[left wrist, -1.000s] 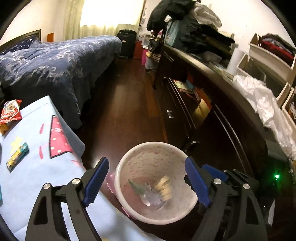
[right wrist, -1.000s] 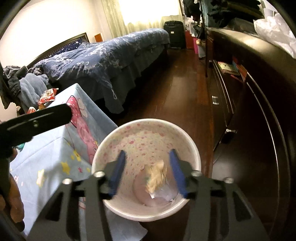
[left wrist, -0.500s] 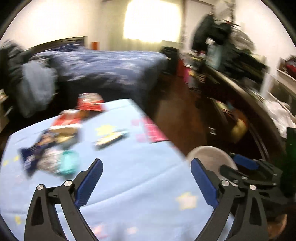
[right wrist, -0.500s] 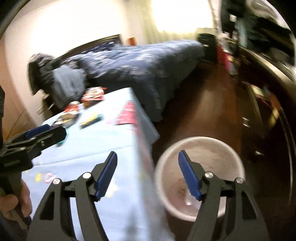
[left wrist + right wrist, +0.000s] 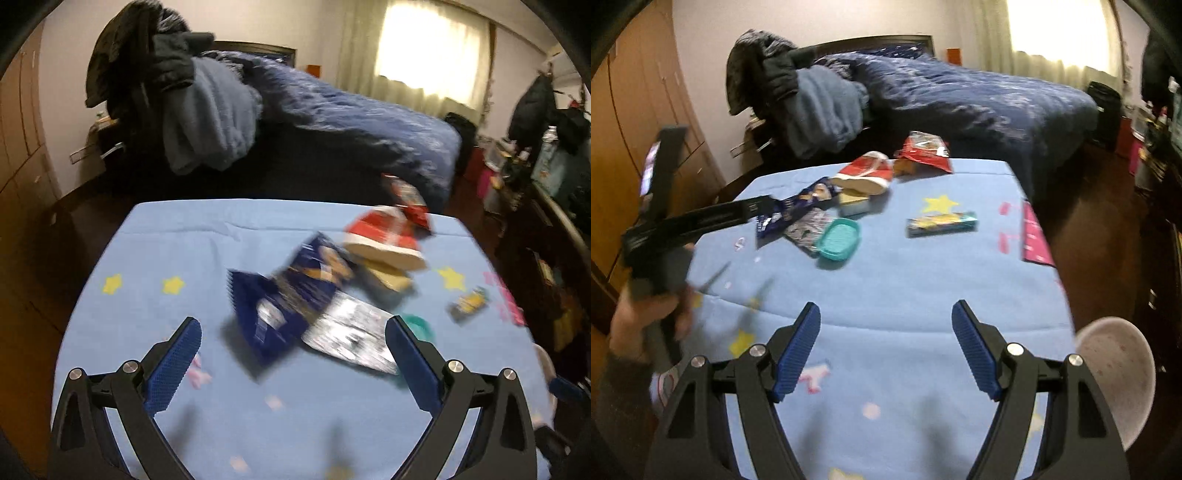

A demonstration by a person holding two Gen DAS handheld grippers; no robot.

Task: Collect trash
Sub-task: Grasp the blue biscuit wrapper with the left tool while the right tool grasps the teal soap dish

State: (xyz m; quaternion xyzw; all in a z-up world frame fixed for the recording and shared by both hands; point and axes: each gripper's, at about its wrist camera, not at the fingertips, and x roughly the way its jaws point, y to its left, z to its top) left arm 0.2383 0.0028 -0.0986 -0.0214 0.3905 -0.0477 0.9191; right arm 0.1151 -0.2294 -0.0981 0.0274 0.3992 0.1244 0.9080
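step: we reach for more trash | both tongs spread, empty, left tongs [image 5: 291, 363] just opening over blue wrapper [image 5: 284, 295], right tongs [image 5: 886, 347] above bench [image 5: 905, 280] | next: we lower, pinch wrapper, carry to bin [image 5: 1123, 373]

We look past the blue star-printed tablecloth [image 5: 905, 280] to a bed [image 5: 979, 99] under a dark blue quilt, our landmark. Behind its far end a curtained window [image 5: 432, 48] glows bright. At its head, dark and grey clothes [image 5: 192, 96] are heaped. Left of the bed stand wooden wardrobe doors [image 5: 639, 110]; right of it, dark wood floor [image 5: 1097, 206].
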